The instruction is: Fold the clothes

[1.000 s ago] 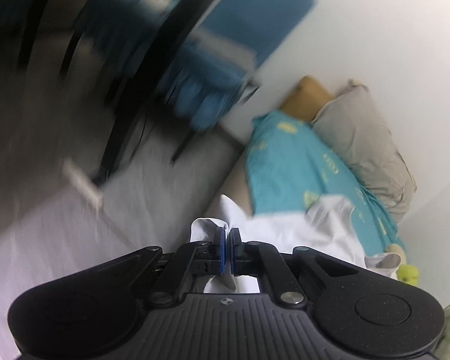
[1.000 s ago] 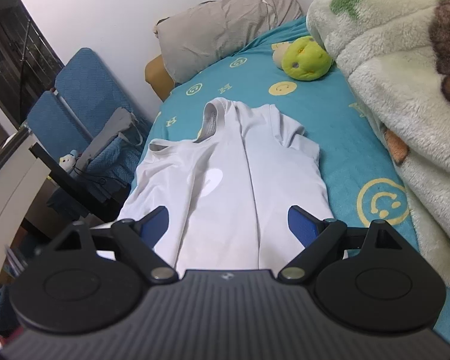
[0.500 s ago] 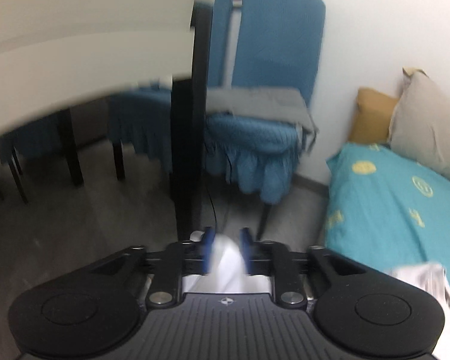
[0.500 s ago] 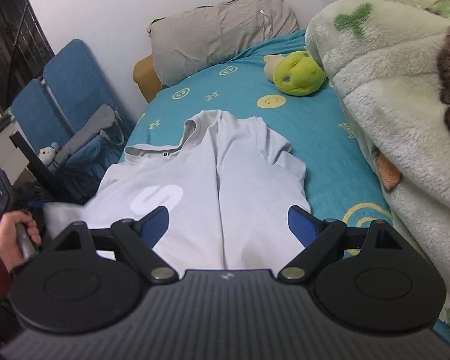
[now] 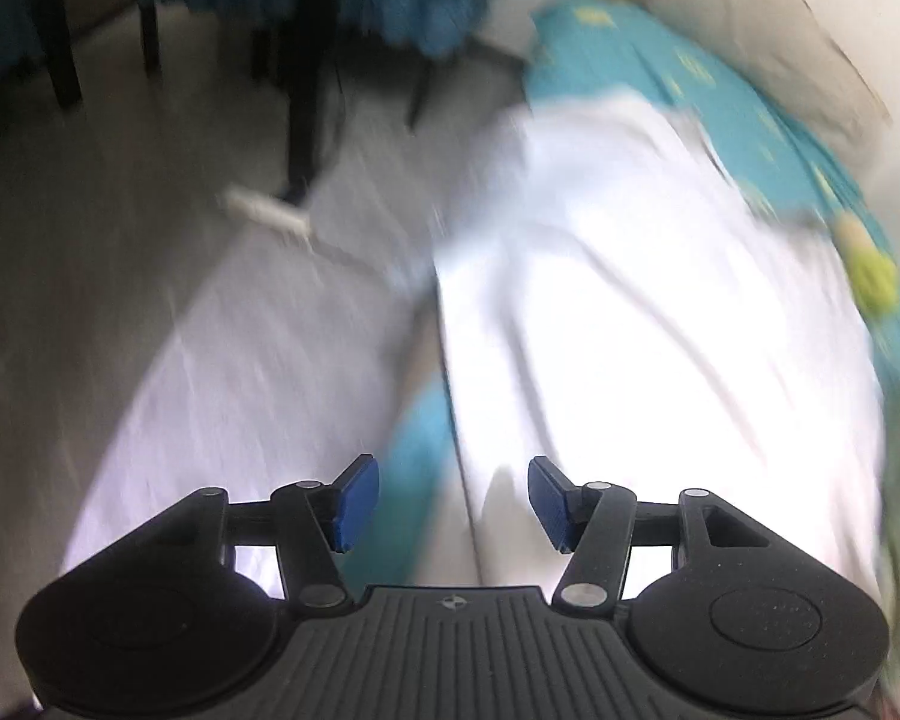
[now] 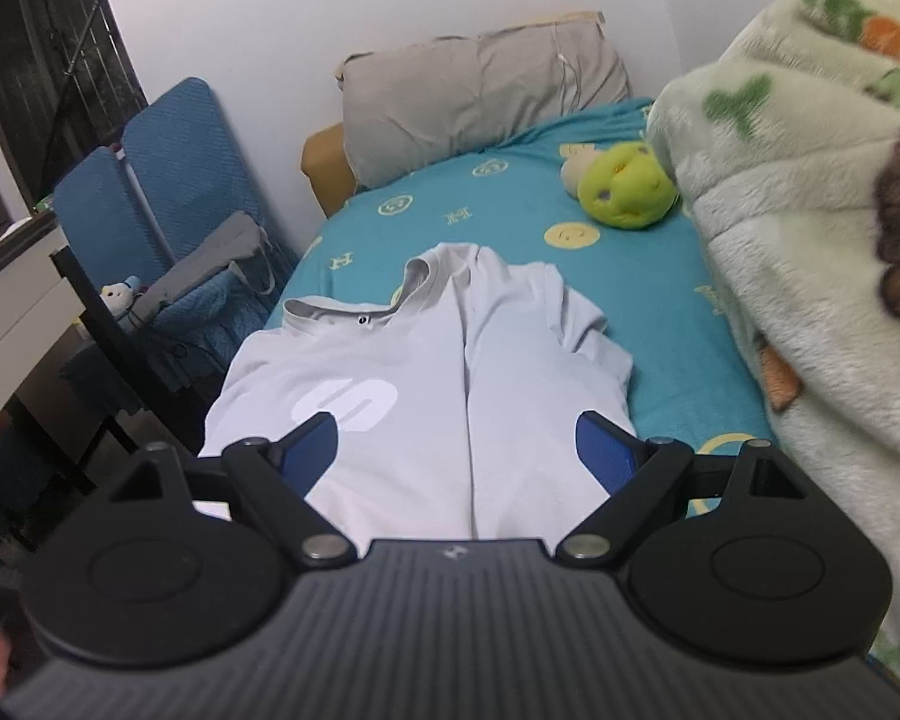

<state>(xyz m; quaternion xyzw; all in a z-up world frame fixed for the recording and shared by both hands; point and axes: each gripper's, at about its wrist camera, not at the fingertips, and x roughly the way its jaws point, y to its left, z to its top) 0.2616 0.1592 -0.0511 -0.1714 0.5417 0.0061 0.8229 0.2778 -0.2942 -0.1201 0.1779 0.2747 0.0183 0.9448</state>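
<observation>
Both grippers w/ jaws apart over white shirt (image 6: 450, 396), left's opening.

The bed (image 6: 660, 324), covered in a teal smiley-print sheet, stretches ahead of the right gripper. A white T-shirt (image 6: 450, 384) lies flat directly before it, a green plush toy (image 6: 627, 185) and grey pillow (image 6: 480, 96) beyond, a fleecy blanket (image 6: 810, 252) to its right. The blurred left view apparently shows the shirt's edge overhanging.

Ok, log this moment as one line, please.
garment: white short-sleeved T-shirt flat on teal smiley bedsheet | left tool: opening, nothing gripped | right tool: open, above shirt hem
</observation>
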